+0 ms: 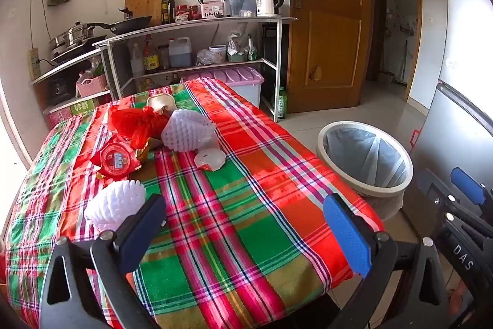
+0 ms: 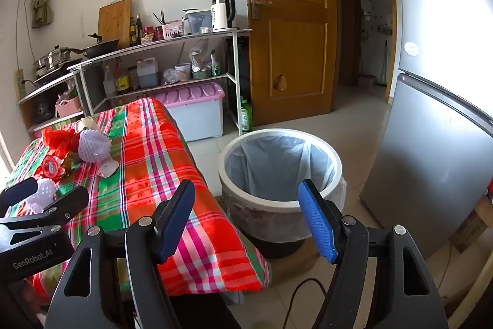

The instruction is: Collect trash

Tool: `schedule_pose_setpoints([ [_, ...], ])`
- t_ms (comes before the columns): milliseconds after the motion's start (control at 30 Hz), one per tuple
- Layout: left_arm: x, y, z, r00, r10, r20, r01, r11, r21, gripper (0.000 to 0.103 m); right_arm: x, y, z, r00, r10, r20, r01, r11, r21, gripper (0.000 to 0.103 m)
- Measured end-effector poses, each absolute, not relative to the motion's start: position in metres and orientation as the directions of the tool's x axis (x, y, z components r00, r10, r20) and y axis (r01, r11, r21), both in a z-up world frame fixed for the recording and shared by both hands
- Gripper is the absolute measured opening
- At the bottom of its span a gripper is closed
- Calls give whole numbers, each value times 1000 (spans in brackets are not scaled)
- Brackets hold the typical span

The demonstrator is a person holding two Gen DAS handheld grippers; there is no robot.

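Note:
Trash lies on the plaid tablecloth [image 1: 234,224]: a white foam fruit net [image 1: 115,205] near my left gripper, a second foam net [image 1: 186,130] farther back, a red plastic bag [image 1: 135,122], a round red packet [image 1: 116,159] and a white torn wrapper [image 1: 211,159]. My left gripper [image 1: 243,221] stands open over the cloth with nothing between its fingers; the near net sits just beyond its left finger. My right gripper [image 2: 246,218] is open too, empty, hanging past the table's right edge in front of the lined bin [image 2: 280,171].
The bin [image 1: 366,159] stands on the floor to the table's right, beside a grey fridge [image 2: 431,159]. Behind the table are a metal shelf rack [image 1: 197,45] with kitchenware, a lidded storage box [image 1: 243,82] and a wooden door [image 1: 326,20].

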State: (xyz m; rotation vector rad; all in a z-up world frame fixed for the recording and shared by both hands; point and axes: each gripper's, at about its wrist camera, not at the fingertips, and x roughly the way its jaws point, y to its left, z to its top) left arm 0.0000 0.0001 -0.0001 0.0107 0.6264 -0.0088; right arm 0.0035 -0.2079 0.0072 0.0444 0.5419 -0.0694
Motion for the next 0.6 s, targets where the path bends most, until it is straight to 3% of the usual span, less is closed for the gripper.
schedule_pose_setpoints([
  [600,-3,0,2,811,3,-584,7,1000,15,103,1,-209,10,857,-52,-513,73,997,22,70],
])
